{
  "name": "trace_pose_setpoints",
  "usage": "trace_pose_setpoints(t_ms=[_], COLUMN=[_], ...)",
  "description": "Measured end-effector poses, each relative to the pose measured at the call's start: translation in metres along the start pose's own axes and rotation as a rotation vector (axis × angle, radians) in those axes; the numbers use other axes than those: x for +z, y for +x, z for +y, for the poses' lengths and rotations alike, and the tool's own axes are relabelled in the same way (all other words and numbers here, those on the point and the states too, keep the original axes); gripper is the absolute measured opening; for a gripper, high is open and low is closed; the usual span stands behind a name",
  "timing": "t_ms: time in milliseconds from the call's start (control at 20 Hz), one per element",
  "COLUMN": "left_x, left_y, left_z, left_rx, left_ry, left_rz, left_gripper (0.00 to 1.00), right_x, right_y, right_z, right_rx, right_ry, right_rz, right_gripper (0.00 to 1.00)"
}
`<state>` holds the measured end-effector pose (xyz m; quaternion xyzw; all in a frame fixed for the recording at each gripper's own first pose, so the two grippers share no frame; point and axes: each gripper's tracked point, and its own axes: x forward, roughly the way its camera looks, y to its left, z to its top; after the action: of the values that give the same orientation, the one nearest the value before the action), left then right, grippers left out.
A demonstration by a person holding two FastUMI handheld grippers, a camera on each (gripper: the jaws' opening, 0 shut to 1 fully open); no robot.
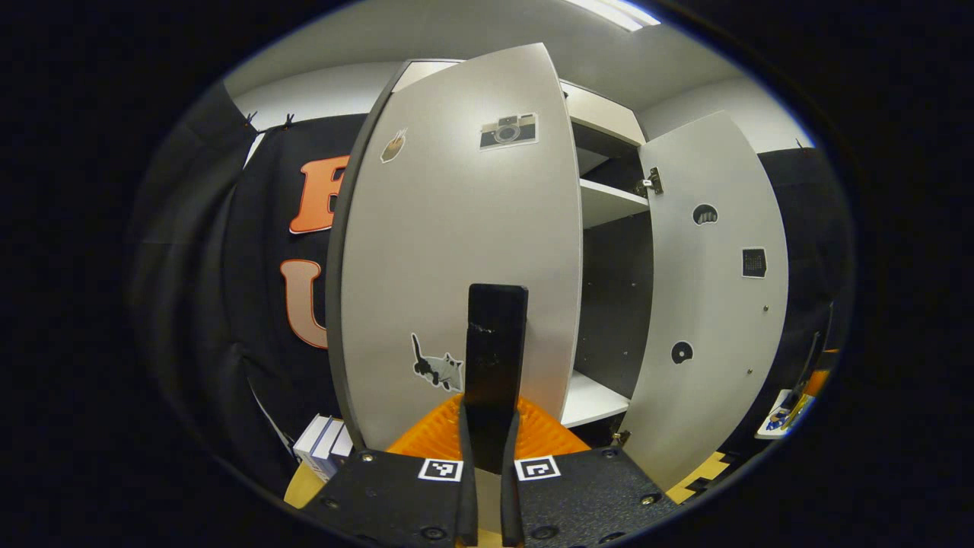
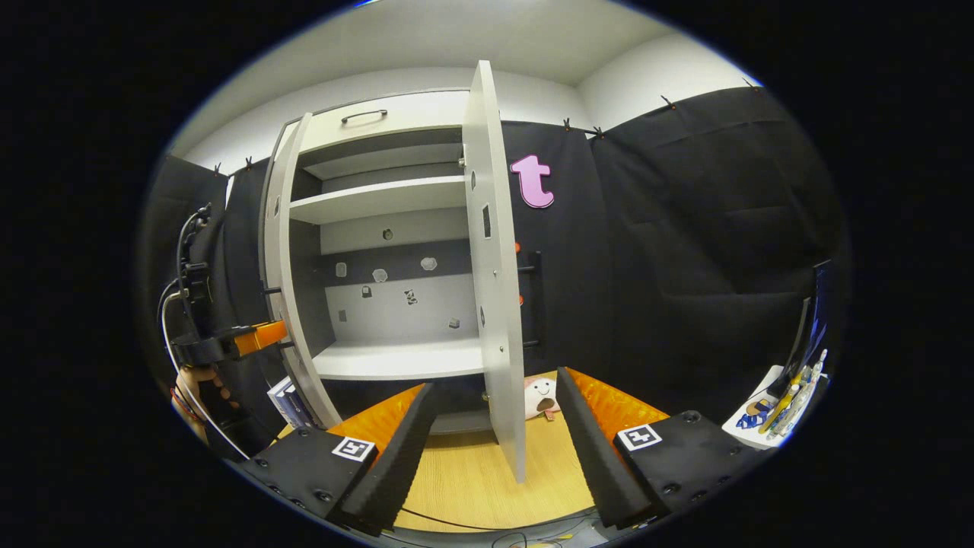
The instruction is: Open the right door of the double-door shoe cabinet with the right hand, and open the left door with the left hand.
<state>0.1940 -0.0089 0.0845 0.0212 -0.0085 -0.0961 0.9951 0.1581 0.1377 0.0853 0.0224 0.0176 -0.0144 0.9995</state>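
Observation:
The white shoe cabinet (image 2: pixel 380 114) stands with both doors swung out. In the left gripper view, the left door (image 1: pixel 456 251) is close ahead, and its black vertical handle (image 1: pixel 496 327) runs down between my left gripper's (image 1: pixel 491 415) fingers, which are shut on it. The right door (image 1: pixel 708 304) hangs open to the right. In the right gripper view, my right gripper (image 2: pixel 496 384) is open, and the right door (image 2: pixel 494 289) stands edge-on between its spread fingers (image 2: pixel 396 449) without touching them. The left gripper (image 2: pixel 243 339), held by a hand (image 2: pixel 199 380), sits at the left door (image 2: pixel 285 266).
White shelves (image 2: pixel 396 358) show inside the cabinet. Books (image 2: pixel 285 399) lean by the left door's foot. A small white toy (image 2: pixel 542 396) lies on the wooden surface (image 2: pixel 472 472) behind the right door. A tray of small items (image 2: pixel 776 411) sits far right.

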Motion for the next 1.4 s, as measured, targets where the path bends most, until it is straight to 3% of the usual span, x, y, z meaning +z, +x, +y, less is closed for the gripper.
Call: trace_pose_setpoints(t_ms=[150,200,250,300,350,400,450,500,650,700,800,850,900,950,1000,1100,1150,1200,1250,1300,1350,1400], left_x=[0.002,0.003,0.002,0.003,0.002,0.002,0.003,0.005,0.007,0.007,0.007,0.007,0.008,0.009,0.009,0.010,0.011,0.011,0.010,0.010,0.009,0.009], left_y=[-0.013,-0.016,-0.020,-0.024,-0.027,-0.030,-0.032,-0.035,-0.044,-0.047,-0.052,-0.055,-0.057,-0.060,-0.061,-0.067,-0.071,-0.073,-0.073,-0.073,-0.073,-0.075], left_z=[0.014,0.020,0.025,0.029,0.032,0.037,0.044,0.050,0.071,0.078,0.090,0.097,0.104,0.112,0.121,0.137,0.144,0.152,0.155,0.152,0.154,0.155], left_rx=[0.023,0.030,0.038,0.046,0.054,0.064,0.076,0.089,0.130,0.135,0.142,0.148,0.157,0.171,0.189,0.215,0.225,0.232,0.224,0.205,0.200,0.202], left_ry=[0.009,0.004,-0.003,-0.008,-0.006,0.001,0.009,0.016,0.034,0.032,0.031,0.035,0.045,0.056,0.061,0.062,0.064,0.066,0.060,0.042,0.034,0.037], left_rz=[-0.003,-0.001,-0.004,-0.007,-0.008,-0.009,-0.010,-0.012,-0.020,-0.020,-0.013,-0.010,-0.010,-0.013,-0.018,-0.027,-0.032,-0.033,-0.034,-0.034,-0.029,-0.026], left_gripper=[0.09,0.08,0.08,0.07,0.07,0.07,0.07,0.07,0.03,0.04,0.03,0.02,0.02,0.01,0.01,0.00,0.00,0.01,0.00,0.00,0.00,0.00], right_x=[-0.003,-0.003,-0.003,-0.002,-0.001,0.001,0.001,0.001,-0.002,-0.004,-0.004,-0.004,-0.003,-0.002,0.000,-0.003,-0.004,-0.006,-0.006,-0.005,-0.004,-0.003], right_y=[-0.002,-0.003,-0.002,-0.002,0.000,0.000,0.001,0.003,0.003,0.002,0.005,0.007,0.008,0.010,0.011,0.014,0.015,0.016,0.016,0.017,0.018,0.018], right_z=[0.007,0.011,0.015,0.018,0.021,0.024,0.028,0.031,0.039,0.042,0.047,0.051,0.054,0.057,0.059,0.063,0.066,0.067,0.068,0.070,0.069,0.069], right_rx=[0.001,0.006,0.011,0.016,0.020,0.024,0.029,0.033,0.047,0.050,0.056,0.061,0.065,0.068,0.071,0.077,0.078,0.076,0.077,0.077,0.075,0.072], right_ry=[-0.007,-0.008,-0.011,-0.014,-0.019,-0.022,-0.025,-0.026,-0.021,-0.021,-0.021,-0.021,-0.022,-0.022,-0.021,-0.015,-0.012,-0.009,-0.009,-0.010,-0.013,-0.016], right_rz=[0.007,0.009,0.008,0.005,0.002,-0.001,-0.003,-0.004,0.004,0.007,0.007,0.007,0.005,0.000,-0.004,0.000,0.002,0.009,0.013,0.010,0.007,0.005], right_gripper=[0.92,1.00,0.92,0.92,1.00,0.92,1.00,0.92,0.92,1.00,1.00,0.92,1.00,1.00,0.92,0.92,1.00,0.92,0.92,1.00,0.92,0.92])
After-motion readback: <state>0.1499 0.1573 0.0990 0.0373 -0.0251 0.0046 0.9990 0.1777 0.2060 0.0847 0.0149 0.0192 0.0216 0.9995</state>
